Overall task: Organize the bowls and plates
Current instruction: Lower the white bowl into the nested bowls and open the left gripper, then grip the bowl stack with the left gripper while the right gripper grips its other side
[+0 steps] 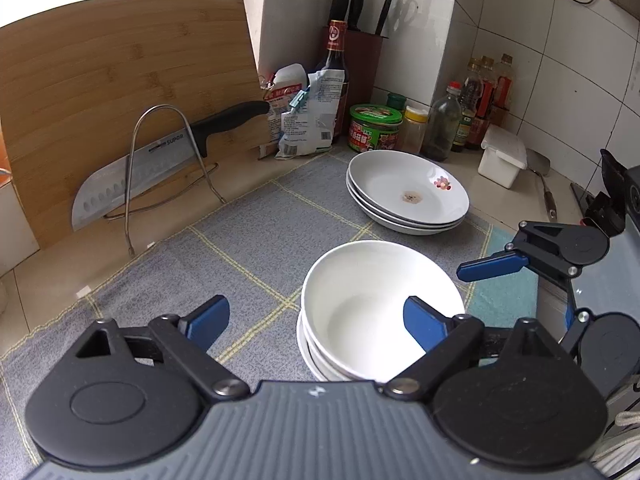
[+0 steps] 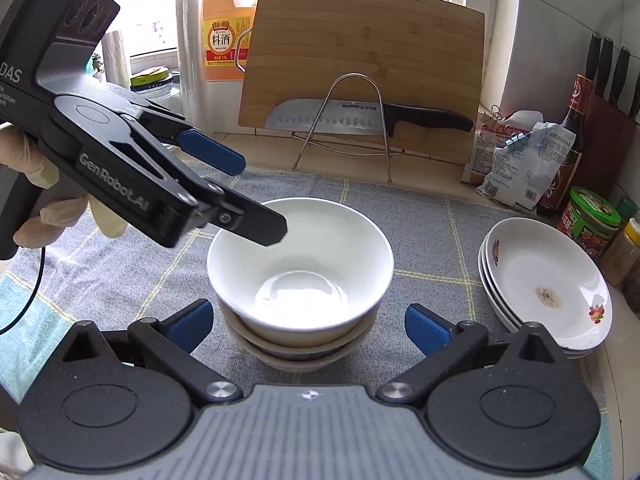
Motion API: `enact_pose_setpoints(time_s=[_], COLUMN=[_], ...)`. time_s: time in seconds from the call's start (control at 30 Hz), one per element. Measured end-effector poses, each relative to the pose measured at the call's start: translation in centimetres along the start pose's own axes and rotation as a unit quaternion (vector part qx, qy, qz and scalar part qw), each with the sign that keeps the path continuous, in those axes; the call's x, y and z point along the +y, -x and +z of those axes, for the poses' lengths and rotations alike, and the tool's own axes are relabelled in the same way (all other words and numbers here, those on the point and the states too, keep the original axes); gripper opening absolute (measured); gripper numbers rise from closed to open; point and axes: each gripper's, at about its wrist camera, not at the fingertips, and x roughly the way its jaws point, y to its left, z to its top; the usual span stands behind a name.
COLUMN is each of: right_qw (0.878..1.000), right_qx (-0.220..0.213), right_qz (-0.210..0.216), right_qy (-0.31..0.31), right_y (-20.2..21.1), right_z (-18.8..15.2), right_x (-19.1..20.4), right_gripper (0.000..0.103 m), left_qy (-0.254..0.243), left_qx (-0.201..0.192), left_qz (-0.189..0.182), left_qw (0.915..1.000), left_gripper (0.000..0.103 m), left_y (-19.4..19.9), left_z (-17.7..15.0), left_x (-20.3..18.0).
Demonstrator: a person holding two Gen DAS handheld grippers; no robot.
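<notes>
From the left wrist camera, the left gripper has its two blue fingers wide apart and holds nothing. One finger hangs over the top bowl, and I think it does not touch it, but that is hard to see. The bowls sit in one neat stack on the gray cloth. Behind them, the plates sit in their own stack, and the top plate has a small brown spot. The right gripper shows at the edge here.

From the right wrist camera, the right gripper is also open and empty, just in front of the bowls. The plates are off to the side, apart from the bowls. The left gripper hangs over the bowl rim.

Both piles look sorted, so the job seems nearly done. Maybe only backing away is left.
</notes>
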Motion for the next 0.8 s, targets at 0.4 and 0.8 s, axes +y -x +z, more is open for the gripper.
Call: enact_pose_setpoints(time_s=[0.4,0.8], right_qw=[0.998,0.975], right_qx=[0.051,0.075], right_qz=[0.029,0.151], right_qy=[0.025,0.144], right_y=[-1.3,-5.1], right_z=[-0.8,0.0], right_x=[-2.3,-5.9], right_gripper=[0.103,0.103], left_qy=[0.014,0.089], left_qx=[-0.001,0.014], left_qz=[0.032,0.108], left_qw=[0.9994,0.99], left_gripper=[0.096,0.096], left_y=[1.0,-0.3], left_z=[-3.9,-5.4], left_x=[-2.2,-5.6])
